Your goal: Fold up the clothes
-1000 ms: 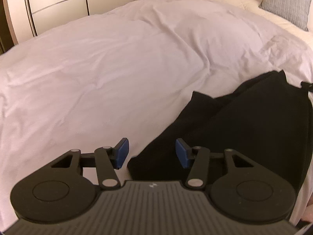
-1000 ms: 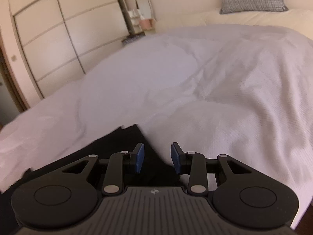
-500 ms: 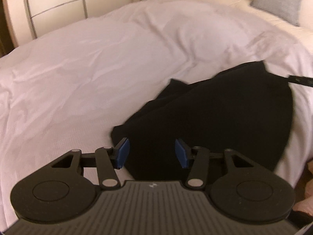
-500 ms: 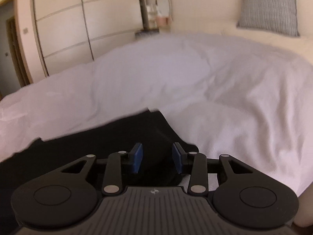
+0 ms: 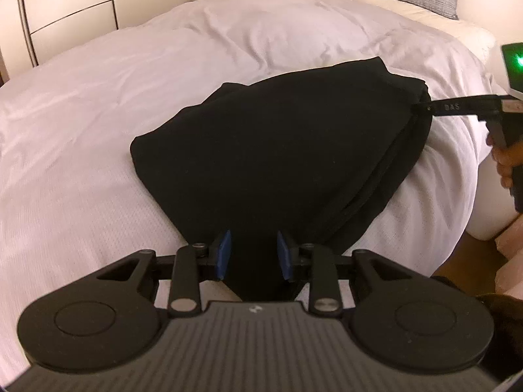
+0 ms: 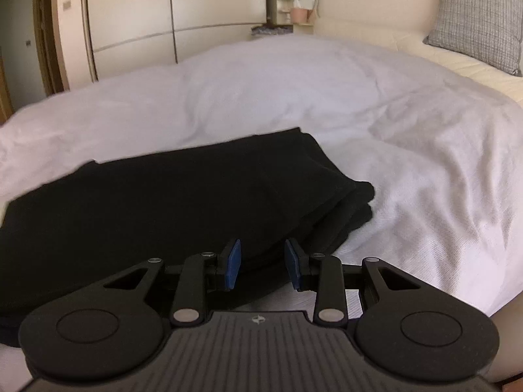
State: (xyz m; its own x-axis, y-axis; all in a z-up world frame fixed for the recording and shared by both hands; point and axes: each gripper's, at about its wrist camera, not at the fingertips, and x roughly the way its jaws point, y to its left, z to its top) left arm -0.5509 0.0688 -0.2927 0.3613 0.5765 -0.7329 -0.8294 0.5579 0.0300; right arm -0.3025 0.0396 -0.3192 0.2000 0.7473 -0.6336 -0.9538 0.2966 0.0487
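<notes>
Black garment (image 5: pixel 281 150) fills both views; only the left shows a hand (image 5: pixel 505 163).

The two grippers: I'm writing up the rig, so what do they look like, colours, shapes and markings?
Both match. The left gripper and the right gripper are black, with two linkage fingers tipped by blue pads, silver pivot pins, round discs either side and a ribbed grey body bearing a small white logo. In the left wrist view, the right gripper's casing shows a green light and white lettering.

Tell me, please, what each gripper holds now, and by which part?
Both hold the folded black fabric garment: the right gripper pinches one corner, and the left gripper, jaws closing, has its near edge.
</notes>
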